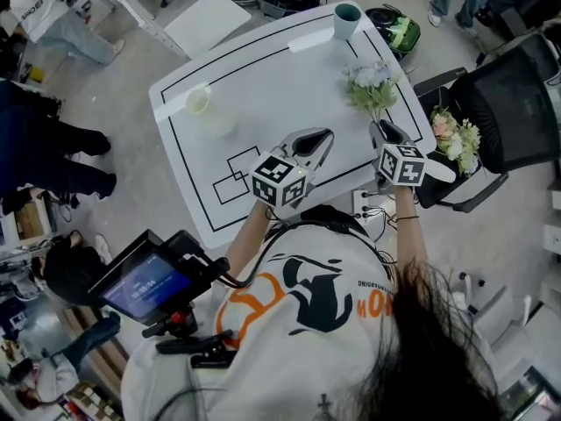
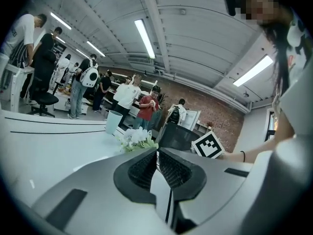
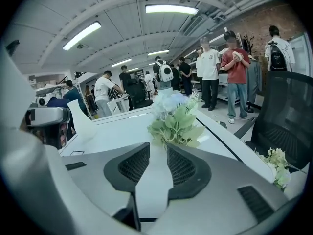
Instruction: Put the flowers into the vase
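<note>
A bunch of white flowers [image 1: 372, 86] with green leaves lies on the white table [image 1: 263, 68] near its right edge. The teal vase [image 1: 347, 17] stands upright at the table's far end. My right gripper [image 1: 383, 132] hovers just short of the flowers' stems. In the right gripper view its jaws [image 3: 157, 146] stand a little apart with nothing between them, and the flowers [image 3: 176, 119] lie straight ahead. My left gripper [image 1: 323, 139] is to the left of the bunch, shut and empty. The left gripper view shows its jaws [image 2: 157, 151] shut, with the flowers [image 2: 137, 138] and the vase [image 2: 114, 122] beyond.
A second bunch of pale pink flowers [image 1: 456, 134] rests on a black office chair [image 1: 513, 103] right of the table. A small pale cup [image 1: 199, 101] stands at the table's left side. Several people stand around the room. A monitor [image 1: 145, 283] is mounted near my left.
</note>
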The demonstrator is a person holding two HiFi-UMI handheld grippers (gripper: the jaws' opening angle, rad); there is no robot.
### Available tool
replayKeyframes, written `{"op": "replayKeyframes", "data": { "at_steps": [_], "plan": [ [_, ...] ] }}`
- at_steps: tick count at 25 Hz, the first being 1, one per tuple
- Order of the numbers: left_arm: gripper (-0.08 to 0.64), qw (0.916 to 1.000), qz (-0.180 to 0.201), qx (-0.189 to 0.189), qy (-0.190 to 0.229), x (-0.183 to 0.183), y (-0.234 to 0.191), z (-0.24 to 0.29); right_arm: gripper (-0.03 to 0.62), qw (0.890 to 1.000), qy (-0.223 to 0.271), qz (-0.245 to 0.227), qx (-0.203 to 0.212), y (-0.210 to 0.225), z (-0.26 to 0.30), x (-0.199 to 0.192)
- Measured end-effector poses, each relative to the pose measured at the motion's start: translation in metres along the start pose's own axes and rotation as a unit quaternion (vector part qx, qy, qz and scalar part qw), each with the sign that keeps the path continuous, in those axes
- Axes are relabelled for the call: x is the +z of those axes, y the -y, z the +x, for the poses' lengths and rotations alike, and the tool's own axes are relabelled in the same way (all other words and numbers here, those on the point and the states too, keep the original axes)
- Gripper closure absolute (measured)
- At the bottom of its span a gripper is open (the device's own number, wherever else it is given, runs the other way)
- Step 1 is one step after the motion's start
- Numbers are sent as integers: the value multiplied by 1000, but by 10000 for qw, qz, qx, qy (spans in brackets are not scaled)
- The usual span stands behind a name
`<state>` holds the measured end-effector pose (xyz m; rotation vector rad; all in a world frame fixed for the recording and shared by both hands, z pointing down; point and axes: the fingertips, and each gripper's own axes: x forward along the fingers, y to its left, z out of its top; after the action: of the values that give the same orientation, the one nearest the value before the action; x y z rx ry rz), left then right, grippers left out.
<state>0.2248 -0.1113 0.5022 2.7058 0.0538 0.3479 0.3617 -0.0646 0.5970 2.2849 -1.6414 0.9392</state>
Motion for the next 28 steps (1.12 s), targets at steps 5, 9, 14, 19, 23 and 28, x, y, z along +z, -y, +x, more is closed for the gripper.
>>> {"op": "replayKeyframes", "data": {
  "at_steps": [5, 9, 14, 19, 23, 28],
  "plan": [
    [548, 9998, 35, -59, -164, -4, -7, 28, 434, 9984, -526, -205, -101, 23, 23, -13],
    [548, 9998, -37, -117, -186, -3, -3, 35, 414, 9925, -1098, -518, -138, 25, 36, -24],
    [548, 9995, 57, -134, -283, -4, 0, 39, 370, 9884, -1432, -410, -287, 28, 49, -15],
    [548, 9995, 44, -30, -309, -7, -6, 37, 368, 9849, -1671, -224, -384, 34, 62, -15],
    [548, 9994, 48, 85, -328, -9, -13, 34, 460, 9850, -1694, -102, -319, 33, 65, -13],
    [548, 9991, 95, 250, -320, -9, -22, 30, 511, 9886, -1479, 86, -279, 34, 64, -7]
  ]
}}
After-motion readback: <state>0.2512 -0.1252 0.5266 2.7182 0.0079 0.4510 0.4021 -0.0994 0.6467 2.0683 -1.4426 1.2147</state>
